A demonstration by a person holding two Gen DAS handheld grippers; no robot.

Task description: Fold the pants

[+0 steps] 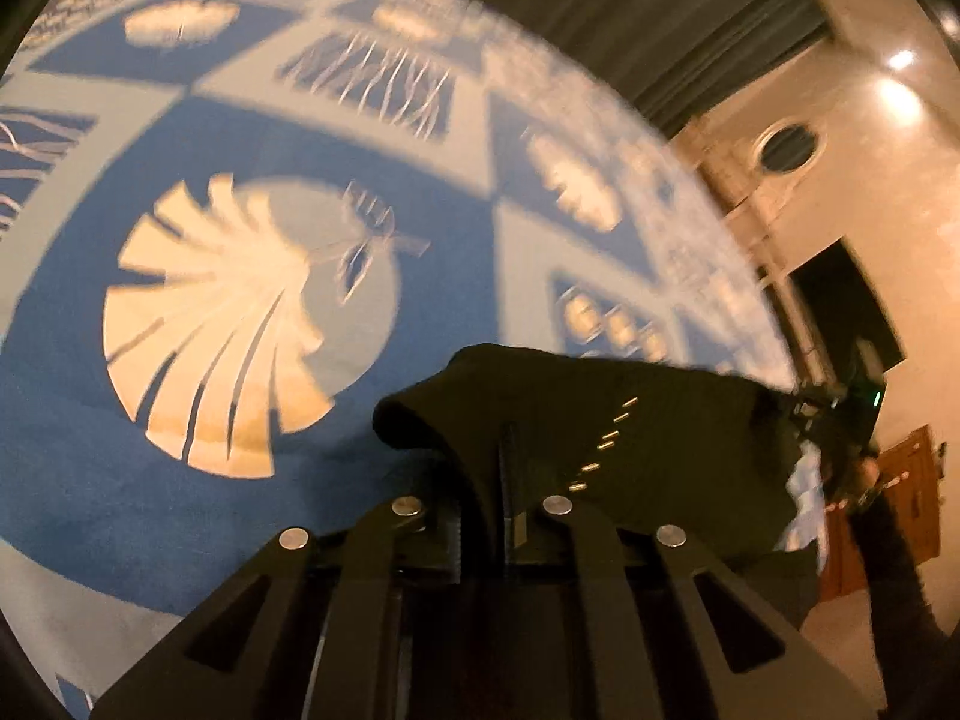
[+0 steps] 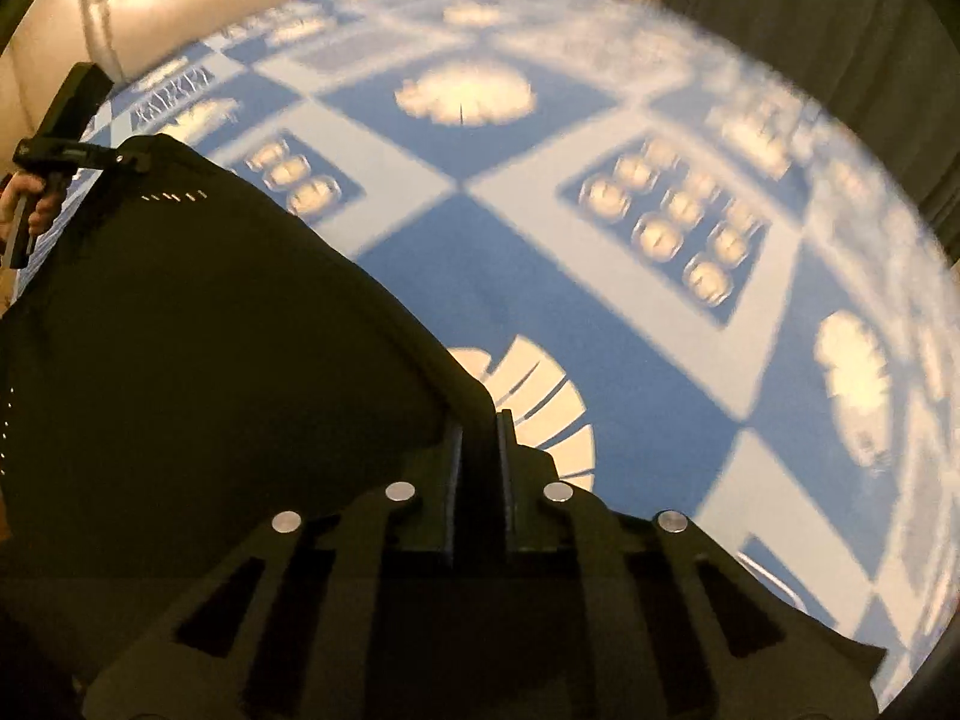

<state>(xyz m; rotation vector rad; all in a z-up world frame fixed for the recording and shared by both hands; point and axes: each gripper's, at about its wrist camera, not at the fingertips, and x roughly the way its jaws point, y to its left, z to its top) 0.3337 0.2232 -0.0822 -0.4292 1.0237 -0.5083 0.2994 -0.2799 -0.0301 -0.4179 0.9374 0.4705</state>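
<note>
So both your left gripper [image 1: 507, 450] and right gripper [image 2: 480, 450] have fingers clamped on the dark pants [image 2: 210, 330], stretched between them above the blue patterned rug [image 2: 600, 300]; thin pinches could slip if you tug.

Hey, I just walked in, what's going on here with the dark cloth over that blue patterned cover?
A person is folding a pair of dark pants over a blue and white patterned bedspread, using two handheld grippers. The left gripper has its jaws shut on one edge of the fabric, and the right gripper has its jaws shut on another edge. The pants are stretched between the two. A row of small metal studs shows on the cloth.
</note>
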